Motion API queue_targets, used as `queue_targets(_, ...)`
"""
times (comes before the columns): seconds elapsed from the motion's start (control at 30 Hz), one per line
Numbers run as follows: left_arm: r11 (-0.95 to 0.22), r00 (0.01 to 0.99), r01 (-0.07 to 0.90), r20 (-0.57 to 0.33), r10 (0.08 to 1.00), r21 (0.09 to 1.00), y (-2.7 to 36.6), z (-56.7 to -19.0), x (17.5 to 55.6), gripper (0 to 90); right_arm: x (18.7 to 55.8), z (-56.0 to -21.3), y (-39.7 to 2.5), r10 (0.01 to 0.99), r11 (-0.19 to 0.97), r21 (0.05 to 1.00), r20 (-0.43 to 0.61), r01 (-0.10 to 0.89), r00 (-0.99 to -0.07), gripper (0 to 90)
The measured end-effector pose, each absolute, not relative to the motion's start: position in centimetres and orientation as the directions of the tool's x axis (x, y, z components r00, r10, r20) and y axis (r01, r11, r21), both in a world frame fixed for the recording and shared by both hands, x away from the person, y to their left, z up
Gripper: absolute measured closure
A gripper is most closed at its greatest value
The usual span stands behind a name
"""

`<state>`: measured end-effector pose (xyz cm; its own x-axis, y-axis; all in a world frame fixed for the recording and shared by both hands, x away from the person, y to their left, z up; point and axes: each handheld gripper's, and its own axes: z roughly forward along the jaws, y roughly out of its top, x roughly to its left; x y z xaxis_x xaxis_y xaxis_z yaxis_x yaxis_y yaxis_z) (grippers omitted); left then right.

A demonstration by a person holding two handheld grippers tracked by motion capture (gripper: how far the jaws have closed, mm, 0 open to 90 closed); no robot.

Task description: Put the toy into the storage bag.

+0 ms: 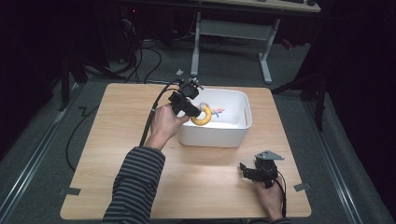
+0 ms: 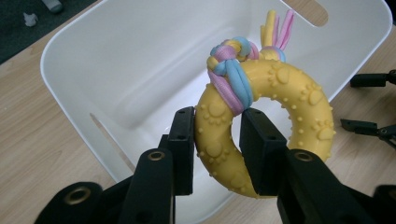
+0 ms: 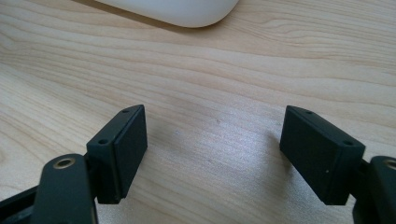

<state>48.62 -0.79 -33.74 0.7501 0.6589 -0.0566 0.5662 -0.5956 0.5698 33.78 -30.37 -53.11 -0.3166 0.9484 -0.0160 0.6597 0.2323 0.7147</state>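
Where the left gripper [image 2: 217,140] reaches over the near-left corner of the white bin [image 1: 233,135], we find its jaws closed on the yellow ring toy [image 2: 271,116], one jaw pressing the outer edge of the ring and the other passing through its hole. We note that the ring is studded with raised paw and dot marks, and that a braided cord [image 2: 231,70] of pink, blue and yellow strands is knotted around its upper part, with loose ends standing up behind. In the high view the ring [image 1: 204,116] hangs in the gripper [image 1: 194,112] above the inside of the bin, clear of the floor of the bin as far as we can judge; the cord ends trail toward the middle of the bin. The left hand [image 1: 164,122] holds the gripper from the desk side of the bin wall, and a striped sleeve [image 1: 137,182] covers the forearm.

We record the right gripper [image 1: 243,169] well apart from the bin, low over the near-right part of the wooden desk [image 1: 107,140], held by the right hand [image 1: 270,191]. In its own view the right gripper [image 3: 212,154] has its jaws spread wide with nothing between them but bare desk surface; a rounded corner of the bin [image 3: 187,11] shows beyond.
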Motion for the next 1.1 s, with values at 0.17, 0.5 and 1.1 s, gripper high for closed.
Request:
queue_targets(0.17, -0.579, 0.737, 0.582, -0.070, 0.672, 0.570, -0.9, -34.2, 49.2, 66.6, 33.8, -53.1, -30.4, 0.948, 0.232, 0.715, -0.016, 0.660, -0.316, 23.2)
queue_targets(0.5, -0.602, 0.734, 0.576, -0.027, 0.678, 0.553, -2.2, -35.2, 49.5, 66.6, 33.8, -53.1, -30.4, 0.949, 0.232, 0.715, -0.016, 0.660, -0.316, 23.2)
queue_targets(1.1, -0.652, 0.753, 0.567, 0.005, 0.658, 0.503, -4.3, -37.1, 50.1, 66.5, 33.7, -53.1, -30.3, 0.949, 0.231, 0.714, -0.015, 0.661, -0.315, 23.2)
